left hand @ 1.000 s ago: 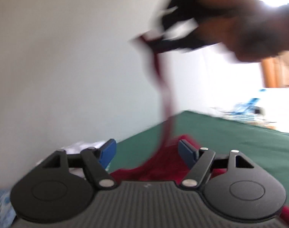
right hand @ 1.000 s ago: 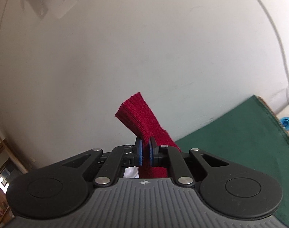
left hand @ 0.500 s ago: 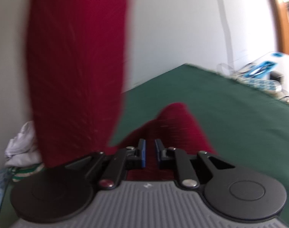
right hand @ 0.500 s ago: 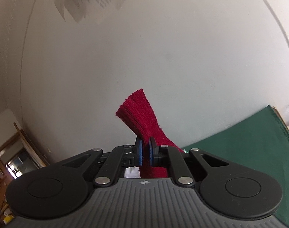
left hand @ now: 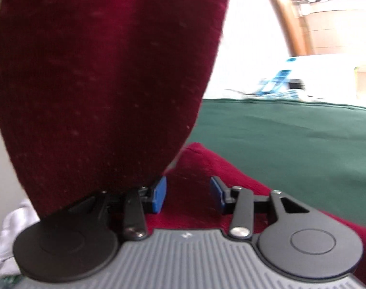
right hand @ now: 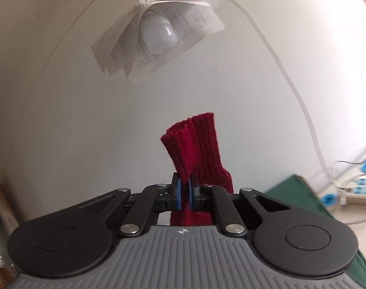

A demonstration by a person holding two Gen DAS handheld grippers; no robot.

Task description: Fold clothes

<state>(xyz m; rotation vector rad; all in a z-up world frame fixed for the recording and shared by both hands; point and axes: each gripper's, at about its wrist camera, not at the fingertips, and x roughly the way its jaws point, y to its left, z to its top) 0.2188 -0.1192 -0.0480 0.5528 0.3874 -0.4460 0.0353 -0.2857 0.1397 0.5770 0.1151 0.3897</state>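
A dark red knit garment [left hand: 98, 84] hangs close in front of the left wrist camera and fills the upper left. More of it [left hand: 197, 166] lies on the green table [left hand: 291, 139]. My left gripper [left hand: 188, 195] is open just above that fabric, and the hanging part brushes its left finger [left hand: 158, 193]. In the right wrist view my right gripper [right hand: 184, 192] is shut on the garment's ribbed cuff [right hand: 192, 142]. The cuff stands up past the pads, held high and pointing at the wall.
A bare bulb wrapped in printed paper sheets [right hand: 158, 33] hangs above the right gripper, with a cable [right hand: 291, 91] running down the wall. White clothes [left hand: 9, 236] lie at the left. Blue and white clutter [left hand: 276, 86] sits beyond the table's far edge.
My left gripper, nearly shut half a second ago, has opened. The hanging red fabric has come nearer. My right gripper has tilted upward with the cuff, bringing the bulb into view.
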